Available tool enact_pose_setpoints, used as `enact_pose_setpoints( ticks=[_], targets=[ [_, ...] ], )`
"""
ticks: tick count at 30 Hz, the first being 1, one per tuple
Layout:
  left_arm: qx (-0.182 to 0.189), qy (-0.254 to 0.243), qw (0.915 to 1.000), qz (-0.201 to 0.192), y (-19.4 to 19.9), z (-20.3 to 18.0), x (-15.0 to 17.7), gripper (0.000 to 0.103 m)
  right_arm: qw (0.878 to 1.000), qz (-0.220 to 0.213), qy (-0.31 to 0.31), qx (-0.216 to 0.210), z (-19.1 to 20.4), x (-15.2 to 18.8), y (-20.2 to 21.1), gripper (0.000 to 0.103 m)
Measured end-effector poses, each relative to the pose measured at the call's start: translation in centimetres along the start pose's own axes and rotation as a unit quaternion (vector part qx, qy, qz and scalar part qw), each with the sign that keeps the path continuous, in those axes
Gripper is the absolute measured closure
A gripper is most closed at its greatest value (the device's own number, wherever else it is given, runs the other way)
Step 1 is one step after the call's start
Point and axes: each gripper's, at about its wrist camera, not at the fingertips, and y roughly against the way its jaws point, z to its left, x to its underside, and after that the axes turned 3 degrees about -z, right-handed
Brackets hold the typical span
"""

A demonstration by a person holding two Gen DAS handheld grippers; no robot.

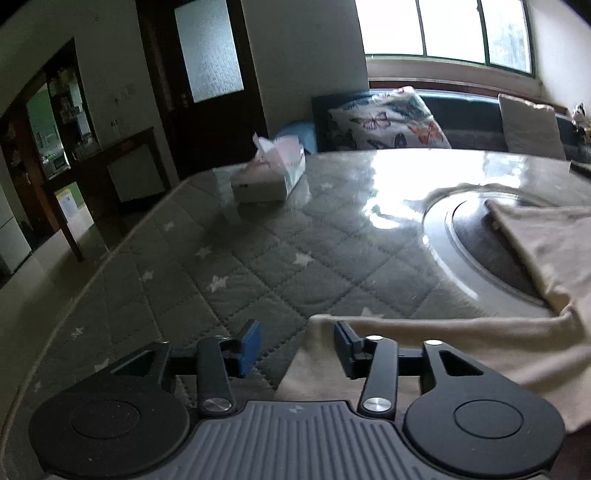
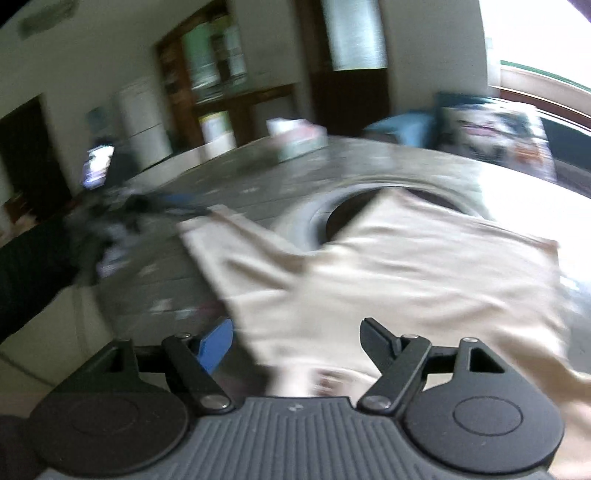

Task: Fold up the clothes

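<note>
Bright window point(image 1: 447, 29), dark wooden door point(image 1: 203, 74), butterfly cushion point(image 1: 388, 120) on sofa point(image 1: 469, 114), pale walls

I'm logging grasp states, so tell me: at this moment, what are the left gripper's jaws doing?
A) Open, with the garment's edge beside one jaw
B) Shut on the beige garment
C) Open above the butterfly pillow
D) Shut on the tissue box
A: in the left wrist view the left gripper has its jaws wide apart, and the beige garment edge lies by the right-hand jaw, ungripped.

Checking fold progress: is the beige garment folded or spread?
Mostly spread: the beige garment lies loosely across the table, rumpled, with no neat fold visible.
</note>
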Motion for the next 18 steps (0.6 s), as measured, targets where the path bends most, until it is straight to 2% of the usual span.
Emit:
enact_pose_setpoints(
  ticks=[3, 6, 10, 15, 18],
  targets=[
    [0.001, -0.004, 0.9998, -0.019, 1.4, -1.2, -0.6, 0.044, 0.998, -0.009, -0.026, 0.052, -3.8, 0.6, 1.2, 0.026],
    [0.015, -0.007, 0.9992, -0.035, 2.5, -3.5, -1.1, 0.037, 0.996, -0.016, -0.046, 0.078, -6.8, 0.9, 1.1, 0.026],
    [0.05, -0.023, 0.9973, -0.048, 3.9, -7.1, -1.6, 0.035, 0.994, -0.022, -0.061, 0.093, -9.8, 1.0, -0.1, 0.026],
    [0.102, -0.043, 0.9921, -0.058, 5.0, -11.3, -2.3, 0.028, 0.987, -0.007, -0.098, 0.123, -13.1, 2.0, -1.7, 0.027],
    [0.137, -0.059, 0.9868, -0.063, 5.4, -14.0, -2.7, 0.026, 0.986, -0.03, -0.113, 0.119, -13.5, 2.4, -0.3, 0.026]
  ],
)
